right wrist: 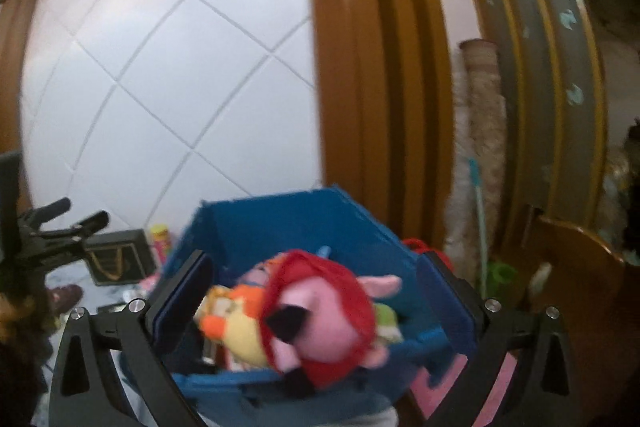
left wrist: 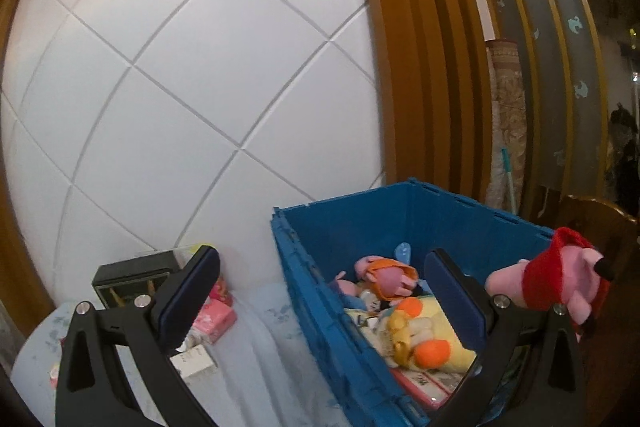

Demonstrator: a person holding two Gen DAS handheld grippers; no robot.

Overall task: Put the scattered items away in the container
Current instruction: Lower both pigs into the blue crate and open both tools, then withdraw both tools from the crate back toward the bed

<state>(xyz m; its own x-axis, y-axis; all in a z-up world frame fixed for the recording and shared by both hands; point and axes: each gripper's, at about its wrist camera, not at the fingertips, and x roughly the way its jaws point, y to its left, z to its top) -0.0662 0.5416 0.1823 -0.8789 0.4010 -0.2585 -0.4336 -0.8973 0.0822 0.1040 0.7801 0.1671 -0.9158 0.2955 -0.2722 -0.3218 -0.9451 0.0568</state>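
Pink pig plush point(right wrist: 324, 319) in red sits between right gripper point(right wrist: 316, 311) fingers, jaws wide apart, over the blue crate point(left wrist: 320, 267). Crate already holds several plush toys. Left gripper point(left wrist: 320, 303) spread, empty; pink boxes point(left wrist: 212, 319) beside it still out on the bench.

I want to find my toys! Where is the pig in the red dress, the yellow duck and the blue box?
pig in the red dress point(right wrist: 320, 311), right wrist view, pink face.
yellow duck point(left wrist: 440, 343), left wrist view, yellow body.
blue box point(left wrist: 320, 307), left wrist view, left outer wall.
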